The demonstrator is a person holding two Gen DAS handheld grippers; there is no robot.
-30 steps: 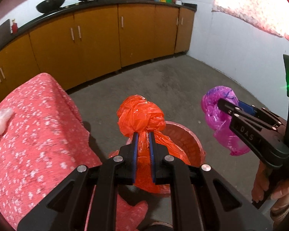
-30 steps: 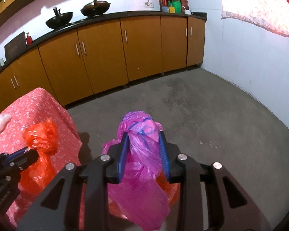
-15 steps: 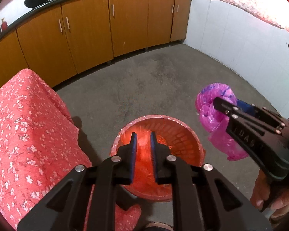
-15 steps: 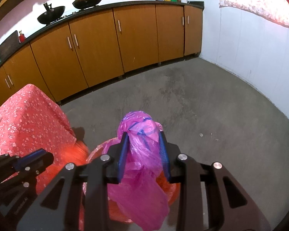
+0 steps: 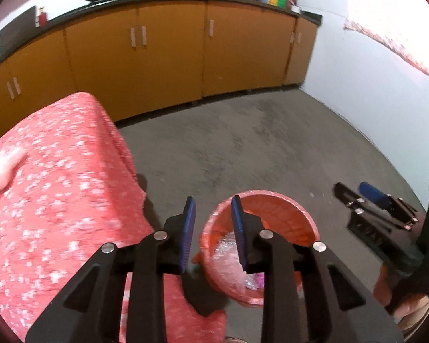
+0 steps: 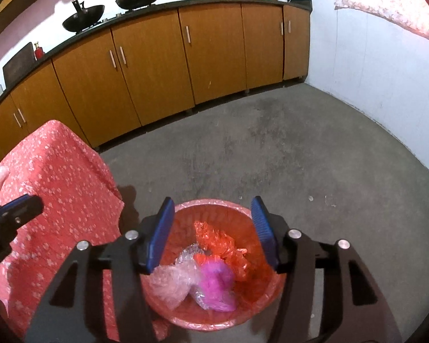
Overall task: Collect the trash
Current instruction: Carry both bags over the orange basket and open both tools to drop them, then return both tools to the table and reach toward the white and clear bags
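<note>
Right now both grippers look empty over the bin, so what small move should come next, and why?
Probably swing the left gripper toward the white bag lying on the red floral tablecloth. Both grippers are open and empty, the right gripper above the red basket, where the orange bag and pink bag already lie. The white bag looks like trash left outside it.

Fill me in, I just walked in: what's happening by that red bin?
A person with two handheld claws is collecting trash. Both the left claw and right claw are open and empty over the red bin. The pink bag and orange bag lie inside it.
</note>
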